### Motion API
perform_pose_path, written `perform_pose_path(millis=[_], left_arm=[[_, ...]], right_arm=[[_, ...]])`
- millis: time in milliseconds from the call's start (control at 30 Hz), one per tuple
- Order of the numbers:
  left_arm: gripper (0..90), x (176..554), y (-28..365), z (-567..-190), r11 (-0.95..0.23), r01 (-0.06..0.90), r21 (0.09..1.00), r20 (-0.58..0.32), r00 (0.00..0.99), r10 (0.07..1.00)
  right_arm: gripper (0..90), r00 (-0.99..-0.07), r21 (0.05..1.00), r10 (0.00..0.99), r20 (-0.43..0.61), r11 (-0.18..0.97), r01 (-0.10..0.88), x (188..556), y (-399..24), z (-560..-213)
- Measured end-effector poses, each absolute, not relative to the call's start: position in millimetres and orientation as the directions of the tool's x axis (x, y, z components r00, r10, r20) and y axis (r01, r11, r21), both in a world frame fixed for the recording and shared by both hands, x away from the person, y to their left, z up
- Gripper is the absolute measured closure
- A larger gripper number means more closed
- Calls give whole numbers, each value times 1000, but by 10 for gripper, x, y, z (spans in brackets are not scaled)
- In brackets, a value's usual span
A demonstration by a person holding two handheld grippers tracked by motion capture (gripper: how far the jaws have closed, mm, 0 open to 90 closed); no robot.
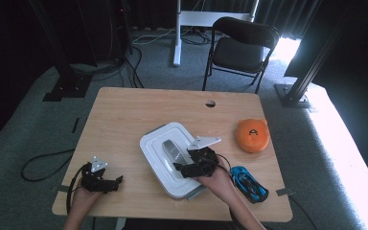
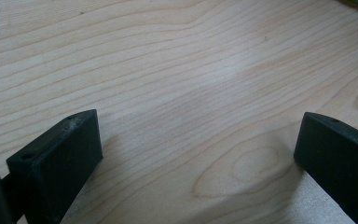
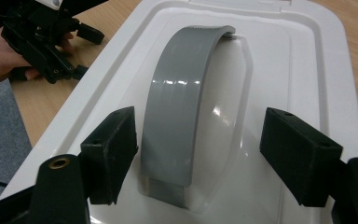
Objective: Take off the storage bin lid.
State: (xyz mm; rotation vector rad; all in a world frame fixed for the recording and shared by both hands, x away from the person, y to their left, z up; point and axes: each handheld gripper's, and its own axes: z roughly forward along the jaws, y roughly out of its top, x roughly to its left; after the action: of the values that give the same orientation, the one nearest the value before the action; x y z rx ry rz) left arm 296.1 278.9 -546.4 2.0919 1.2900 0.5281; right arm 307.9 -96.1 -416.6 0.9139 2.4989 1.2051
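From the high view, my right gripper sits over the near end of the white box that lies in the middle of the table, lined up on the grey handle of its lid. My left gripper rests near the table's front left corner, well apart from the box. To the right of the box lie an orange round thing and, nearer to me, a blue toy car just beside my right hand; neither blocks the handle. A black folding chair stands beyond the table.

In the left gripper view, my left fingers stand wide apart over bare wood, with nothing between them.

In the right gripper view, my right fingers straddle the arched grey handle: the left pad is just beside it, the right pad is apart from it. I judge them spread, not yet clamped. The lid looks seated on the box. So the reach seems done; what is left, I think, is pinching the handle and lifting. My other gripper shows at top left, out of the way.
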Motion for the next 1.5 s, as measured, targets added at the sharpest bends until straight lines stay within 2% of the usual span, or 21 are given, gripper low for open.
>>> perform_pose_path(millis=[133,367,533,633,667,1500], left_arm=[[11,2961,2789,-5464,-333,649,684,15,444,896],[11,2961,2789,-5463,-333,649,684,15,443,896],[11,2960,2788,-5463,-333,649,684,15,443,896],[11,2960,2788,-5464,-332,649,684,15,442,897],[12,2960,2788,-5463,-333,650,684,16,443,897],[11,2959,2784,-5464,-329,650,685,15,439,898]], right_arm=[[322,-776,770,628,64,463,438,3074,-974,-4167],[480,-801,760,596,56,495,421,3048,-934,-4160],[492,-797,767,601,60,484,422,3038,-931,-4179],[595,-800,769,596,74,476,426,3031,-944,-4177],[658,-800,770,594,83,471,430,3030,-949,-4177],[675,-805,799,585,94,438,412,3010,-1058,-3967]])
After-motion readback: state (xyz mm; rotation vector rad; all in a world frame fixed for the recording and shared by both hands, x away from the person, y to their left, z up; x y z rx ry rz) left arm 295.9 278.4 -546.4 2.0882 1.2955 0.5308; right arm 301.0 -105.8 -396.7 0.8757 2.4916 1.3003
